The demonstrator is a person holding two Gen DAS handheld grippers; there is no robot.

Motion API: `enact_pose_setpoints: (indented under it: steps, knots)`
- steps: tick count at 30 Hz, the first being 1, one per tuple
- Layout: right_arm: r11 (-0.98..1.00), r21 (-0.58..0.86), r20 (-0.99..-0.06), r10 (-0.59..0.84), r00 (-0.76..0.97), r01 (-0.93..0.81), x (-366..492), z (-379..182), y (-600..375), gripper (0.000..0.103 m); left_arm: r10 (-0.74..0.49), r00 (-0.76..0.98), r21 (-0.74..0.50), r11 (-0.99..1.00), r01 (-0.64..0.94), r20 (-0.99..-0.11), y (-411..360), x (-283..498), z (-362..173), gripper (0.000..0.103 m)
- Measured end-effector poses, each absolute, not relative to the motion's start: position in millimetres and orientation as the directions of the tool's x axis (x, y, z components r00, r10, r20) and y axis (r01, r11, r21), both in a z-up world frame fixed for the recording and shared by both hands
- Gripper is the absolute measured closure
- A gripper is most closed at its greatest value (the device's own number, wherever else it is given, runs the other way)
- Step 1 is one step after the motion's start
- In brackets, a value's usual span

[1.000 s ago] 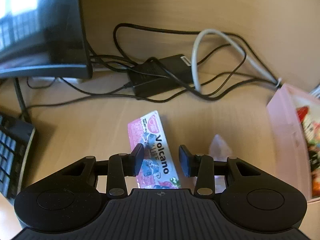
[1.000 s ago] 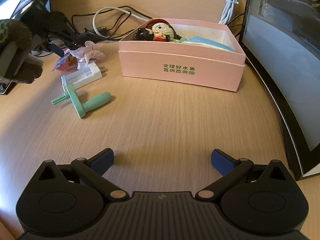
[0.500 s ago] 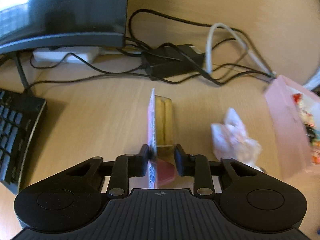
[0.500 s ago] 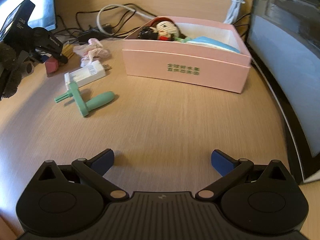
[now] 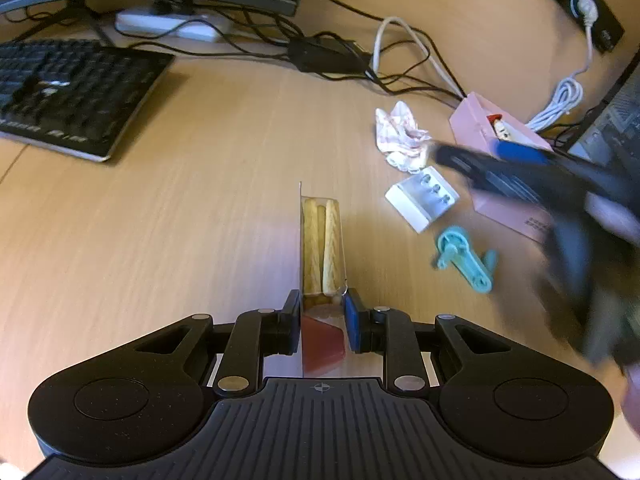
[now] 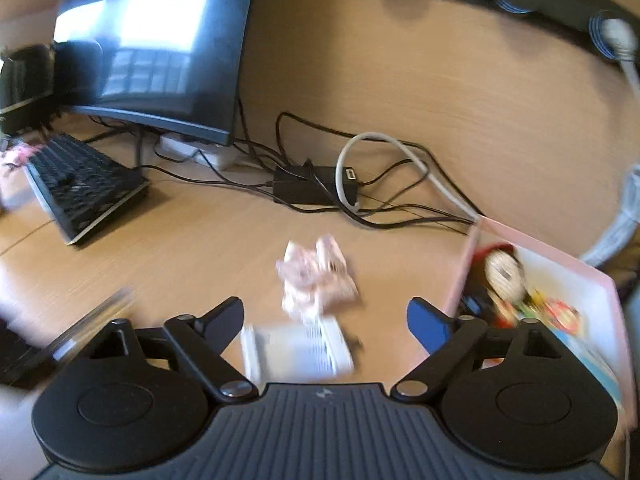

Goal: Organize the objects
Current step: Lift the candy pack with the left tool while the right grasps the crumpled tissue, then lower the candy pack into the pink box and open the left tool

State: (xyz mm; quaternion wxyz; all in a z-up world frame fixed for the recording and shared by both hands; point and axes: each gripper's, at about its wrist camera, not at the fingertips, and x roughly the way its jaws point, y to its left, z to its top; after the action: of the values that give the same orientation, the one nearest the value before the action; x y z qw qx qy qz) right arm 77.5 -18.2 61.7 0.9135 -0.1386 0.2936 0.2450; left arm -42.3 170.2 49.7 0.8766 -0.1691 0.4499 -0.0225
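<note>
My left gripper (image 5: 321,320) is shut on a snack pack (image 5: 322,240) of biscuit sticks with a red dip, held edge-up above the desk. My right gripper (image 6: 325,320) is open and empty, hovering over a white charger block (image 6: 298,350) and a crumpled pink wrapper (image 6: 316,276). In the left wrist view the right gripper (image 5: 532,176) is a blur above the pink box (image 5: 476,120). The charger (image 5: 422,196), the wrapper (image 5: 400,136) and a teal plastic tool (image 5: 466,258) lie beside it. The pink box (image 6: 560,272) holds a doll and packets.
A black keyboard (image 5: 76,92) lies at the left under a curved monitor (image 6: 160,44). A black power brick (image 6: 312,186) with tangled black and white cables sits at the back. A coiled white cable (image 5: 560,100) and a second monitor edge are at the right.
My left gripper has lifted the snack pack and pulled back from the monitor. My right gripper has swung left and forward, from in front of the pink box to over the charger and wrapper.
</note>
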Motion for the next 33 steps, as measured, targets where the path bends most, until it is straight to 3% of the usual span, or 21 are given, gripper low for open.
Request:
enact_pose_setpoints:
  steps: [4, 6, 8, 13, 21, 26, 33]
  knots:
    - [0.862, -0.073, -0.686, 0.321, 0.653, -0.501, 127, 44, 12, 0.026, -0.172, 0.630, -0.298, 0.949, -0.099, -0.757, 177, -64, 61, 0.077]
    - [0.873, -0.049, -0.724, 0.304, 0.619, -0.486, 143, 31, 19, 0.038, -0.168, 0.641, -0.295, 0.951, -0.095, -0.749, 182, -71, 65, 0.077]
    - [0.882, -0.023, -0.756, 0.292, 0.585, -0.471, 153, 26, 24, 0.060, -0.174, 0.644, -0.306, 0.947, -0.098, -0.745, 187, -73, 65, 0.077]
    - [0.883, 0.010, -0.761, 0.312, 0.569, -0.470, 135, 44, 19, 0.073, -0.207, 0.634, -0.314, 0.948, -0.060, -0.745, 191, -75, 65, 0.077]
    - [0.832, 0.071, -0.714, 0.427, 0.555, -0.550, 40, 104, -25, 0.075, -0.309, 0.580, -0.297, 0.948, 0.119, -0.754, 168, -70, 72, 0.077]
    - [0.863, -0.047, -0.731, 0.313, 0.606, -0.503, -21, 100, -68, 0.075, -0.397, 0.584, -0.352, 0.915, 0.195, -0.708, 144, -36, 85, 0.077]
    - [0.939, -0.054, -0.711, 0.203, 0.673, -0.340, -58, 102, -139, 0.075, -0.512, 0.615, -0.355, 0.859, 0.368, -0.600, 60, 46, 120, 0.077]
